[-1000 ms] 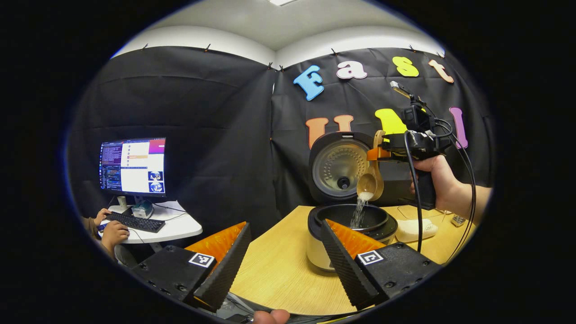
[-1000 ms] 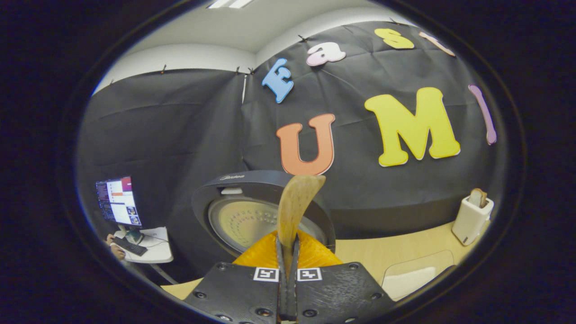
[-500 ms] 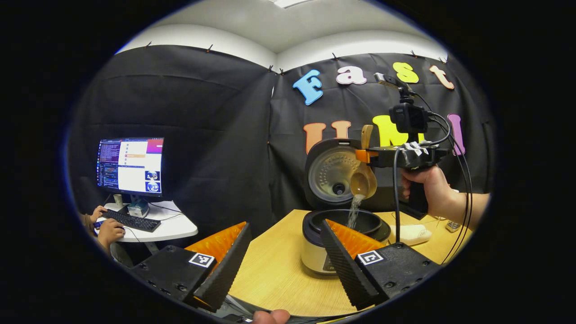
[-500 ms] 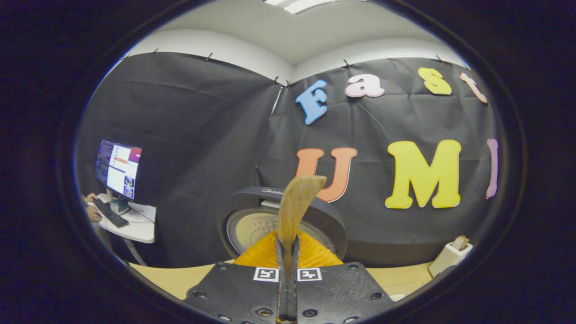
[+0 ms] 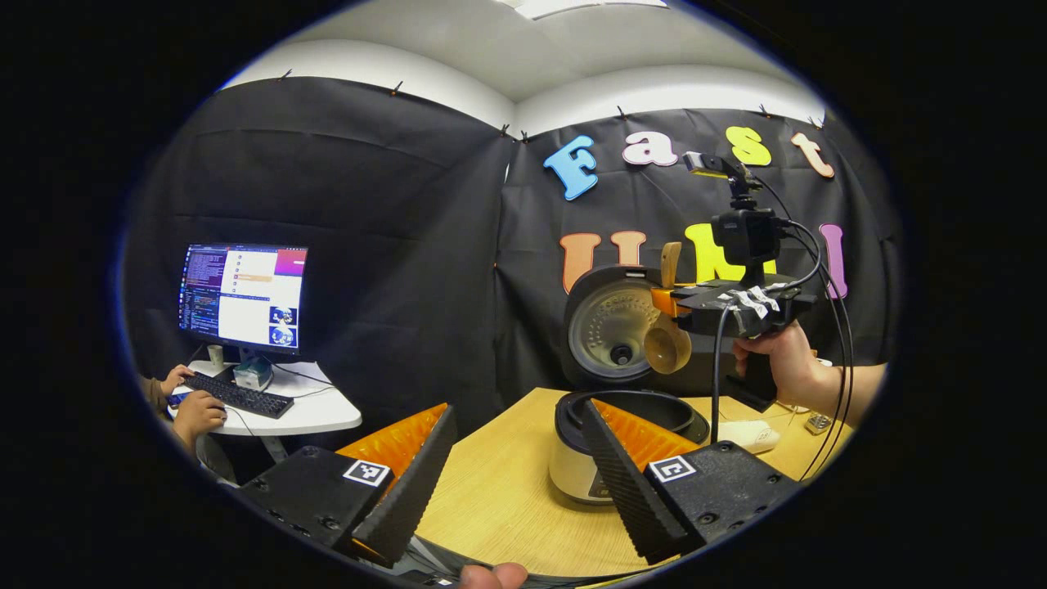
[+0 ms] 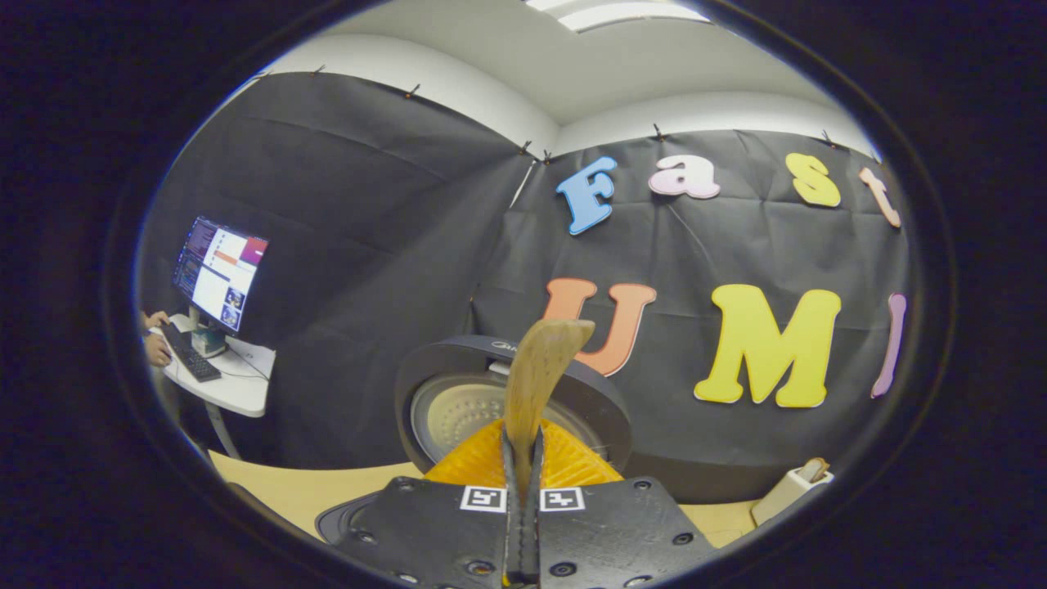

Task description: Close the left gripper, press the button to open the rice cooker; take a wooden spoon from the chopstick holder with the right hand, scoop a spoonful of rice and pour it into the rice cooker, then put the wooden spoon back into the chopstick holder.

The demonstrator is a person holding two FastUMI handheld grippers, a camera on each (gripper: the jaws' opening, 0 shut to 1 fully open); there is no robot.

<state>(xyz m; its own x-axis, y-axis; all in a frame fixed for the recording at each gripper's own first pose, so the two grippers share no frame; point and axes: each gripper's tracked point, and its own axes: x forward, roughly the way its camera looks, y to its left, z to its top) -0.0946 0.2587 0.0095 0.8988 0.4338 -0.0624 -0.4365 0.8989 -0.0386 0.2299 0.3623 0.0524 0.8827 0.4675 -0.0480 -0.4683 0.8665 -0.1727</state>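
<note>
The rice cooker [image 5: 572, 470] stands on the wooden table with its lid [image 5: 609, 327] swung up and the dark pot open. Above the pot my right gripper [image 5: 664, 299] is shut on the wooden spoon [image 5: 667, 350], whose bowl hangs down over the cooker with no rice falling from it. In the right gripper view the spoon's handle [image 6: 536, 380] rises from between my right gripper's [image 6: 522, 458] closed fingers, with the lid [image 6: 458, 409] behind. My left gripper [image 5: 515, 483] stays open and holds nothing, low in front of the cooker.
A white object [image 5: 748, 433] lies on the table behind the cooker. A white container with a brown piece sticking out [image 6: 789, 491] stands at the right. Off to the left, a person types at a desk [image 5: 303, 413] with a monitor [image 5: 241, 296].
The stream of rice from the spoon into the pot has stopped. My right gripper has risen slightly with the spoon. The left gripper has stayed open.
</note>
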